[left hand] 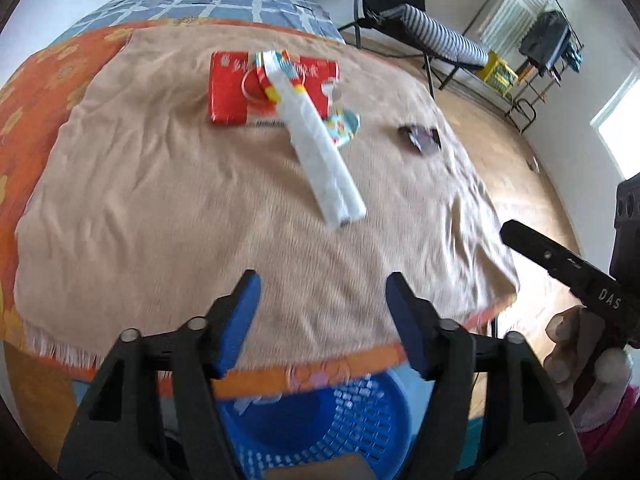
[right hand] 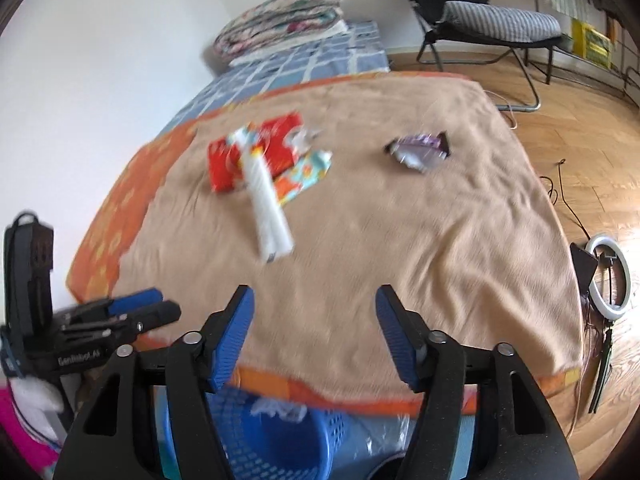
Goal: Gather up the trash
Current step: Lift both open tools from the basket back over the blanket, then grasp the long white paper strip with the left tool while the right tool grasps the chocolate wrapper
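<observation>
Both grippers, left and right, hang spread and empty above the blue basket. Remaining trash lies mid-blanket: white wrapper across red packet, purple wrapper apart. Best reach low, pinching the white wrapper's near end.

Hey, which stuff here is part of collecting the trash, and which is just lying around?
For the job:
- red packet
- long white wrapper
- colourful wrapper
- purple wrapper
- blue basket

Just lying about:
- folding chair
- folded quilt
- ring light
</observation>
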Motion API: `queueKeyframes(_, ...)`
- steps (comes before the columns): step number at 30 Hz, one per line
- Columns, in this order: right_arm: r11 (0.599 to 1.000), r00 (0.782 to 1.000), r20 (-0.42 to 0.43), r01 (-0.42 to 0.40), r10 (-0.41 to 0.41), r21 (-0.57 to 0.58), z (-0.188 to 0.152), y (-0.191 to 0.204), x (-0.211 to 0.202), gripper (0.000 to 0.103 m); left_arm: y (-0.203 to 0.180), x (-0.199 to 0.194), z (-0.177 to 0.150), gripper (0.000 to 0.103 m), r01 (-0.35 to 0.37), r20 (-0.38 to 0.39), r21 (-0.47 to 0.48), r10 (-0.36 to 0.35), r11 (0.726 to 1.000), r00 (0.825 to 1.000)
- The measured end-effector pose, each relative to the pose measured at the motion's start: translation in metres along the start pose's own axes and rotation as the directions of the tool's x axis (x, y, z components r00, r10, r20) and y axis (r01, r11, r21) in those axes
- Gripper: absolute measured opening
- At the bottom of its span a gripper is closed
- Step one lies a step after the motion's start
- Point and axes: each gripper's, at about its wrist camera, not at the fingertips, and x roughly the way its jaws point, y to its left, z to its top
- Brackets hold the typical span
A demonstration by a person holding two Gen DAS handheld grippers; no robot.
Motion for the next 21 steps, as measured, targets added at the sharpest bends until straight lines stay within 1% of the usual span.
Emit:
queueKeyframes(1,1.0,1.0,0.019,0.003,-0.003,0.012,0.006,-0.004,0.001,0.073,-0.001,0.003,0.005,0.068,0.003,0.001,-0.008,-0.003,1.0,1.0)
queueKeyframes(4,0.998,0.998,0.052,0.03,-0.033,0.055,0.028,-0.017,0.01,0.073,-0.002,0.018,0.022,0.068,0.003,-0.009,-0.029,-0.003,1.0,1.0)
queueKeyframes(9,0.989,0.995,0.047,0.084,-0.09,0.121,0.059,-0.042,0.037,0.073,-0.004,0.037,0.043,0.068,-0.008,-0.01,-0.043,0.007,0.999,1.0)
queueKeyframes(12,0.981,0.993,0.034,0.11,-0.117,0.157,0.071,-0.059,0.053,0.073,0.0,0.051,0.055,0.068,-0.011,-0.019,-0.067,0.01,0.998,1.0)
queueKeyframes(14,0.968,0.995,0.01,0.095,-0.1,0.231,0.079,-0.075,0.066,0.073,0.003,0.061,0.064,0.068,-0.012,-0.025,-0.086,0.01,0.996,1.0)
queueKeyframes(17,0.951,0.997,-0.009,0.073,-0.073,0.301,0.088,-0.088,0.082,0.073,0.007,0.073,0.075,0.068,-0.01,-0.03,-0.116,0.006,0.993,1.0)
queueKeyframes(19,0.942,0.997,-0.015,0.076,-0.075,0.328,0.096,-0.094,0.093,0.073,0.01,0.082,0.082,0.068,-0.011,-0.033,-0.134,0.006,0.991,0.999)
queueKeyframes(21,0.937,0.995,-0.019,0.097,-0.096,0.335,0.105,-0.098,0.104,0.073,0.011,0.087,0.086,0.068,-0.01,-0.034,-0.144,0.005,0.99,0.999)
